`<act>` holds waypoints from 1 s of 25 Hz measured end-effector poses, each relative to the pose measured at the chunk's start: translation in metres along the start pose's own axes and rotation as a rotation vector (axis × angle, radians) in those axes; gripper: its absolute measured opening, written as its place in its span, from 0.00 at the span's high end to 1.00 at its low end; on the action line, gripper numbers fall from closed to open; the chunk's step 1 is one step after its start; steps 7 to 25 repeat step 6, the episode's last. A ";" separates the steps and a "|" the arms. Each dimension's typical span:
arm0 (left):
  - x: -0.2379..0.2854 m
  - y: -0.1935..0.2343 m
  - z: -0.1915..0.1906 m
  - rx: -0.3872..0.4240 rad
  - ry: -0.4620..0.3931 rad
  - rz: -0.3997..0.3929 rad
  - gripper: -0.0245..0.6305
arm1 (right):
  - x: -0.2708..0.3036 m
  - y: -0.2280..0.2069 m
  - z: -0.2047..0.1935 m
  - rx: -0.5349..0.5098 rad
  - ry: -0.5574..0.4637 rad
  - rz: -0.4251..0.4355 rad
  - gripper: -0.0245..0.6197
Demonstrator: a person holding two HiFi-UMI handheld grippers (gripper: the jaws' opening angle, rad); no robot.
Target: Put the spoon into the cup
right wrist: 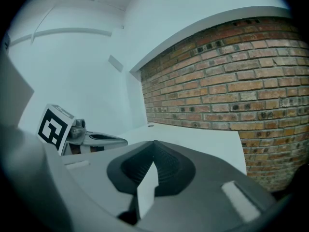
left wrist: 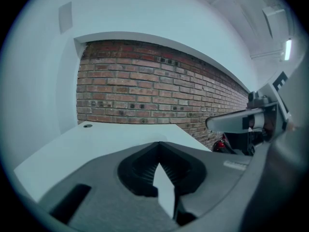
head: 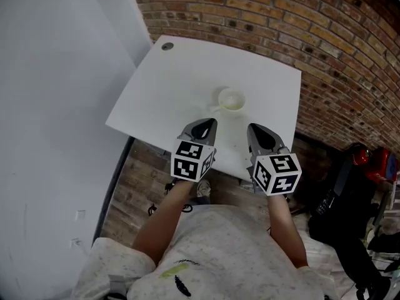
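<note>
In the head view a small white cup (head: 230, 100) with a pale yellowish inside stands near the middle of the white table (head: 181, 80). A thin pale piece (head: 216, 109) juts from the cup's near left side; I cannot tell whether it is the spoon or a handle. My left gripper (head: 209, 124) hovers at the table's near edge, just short of the cup, jaws shut and empty. My right gripper (head: 254, 130) is beside it, also shut on nothing. The gripper views show closed jaws (left wrist: 158, 145) (right wrist: 154, 144) and no cup.
A brick wall (head: 300, 24) runs behind and right of the table, a white wall (head: 56, 105) on the left. A dark round grommet (head: 167, 45) sits at the table's far corner. Black bags (head: 344, 199) and a red object (head: 362, 157) lie on the floor at right.
</note>
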State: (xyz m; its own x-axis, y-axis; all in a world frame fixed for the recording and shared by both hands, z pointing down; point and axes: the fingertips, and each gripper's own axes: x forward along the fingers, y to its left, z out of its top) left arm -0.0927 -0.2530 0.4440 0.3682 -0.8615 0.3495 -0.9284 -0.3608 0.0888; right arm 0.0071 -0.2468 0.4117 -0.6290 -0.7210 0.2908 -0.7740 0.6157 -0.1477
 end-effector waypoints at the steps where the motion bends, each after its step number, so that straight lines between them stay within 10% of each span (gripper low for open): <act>1: 0.000 0.000 0.000 0.000 0.000 0.000 0.97 | 0.000 0.000 0.000 0.000 -0.001 0.000 0.95; 25: 0.003 -0.001 0.001 0.002 0.000 -0.003 0.97 | 0.001 -0.003 0.000 0.002 -0.004 -0.002 0.95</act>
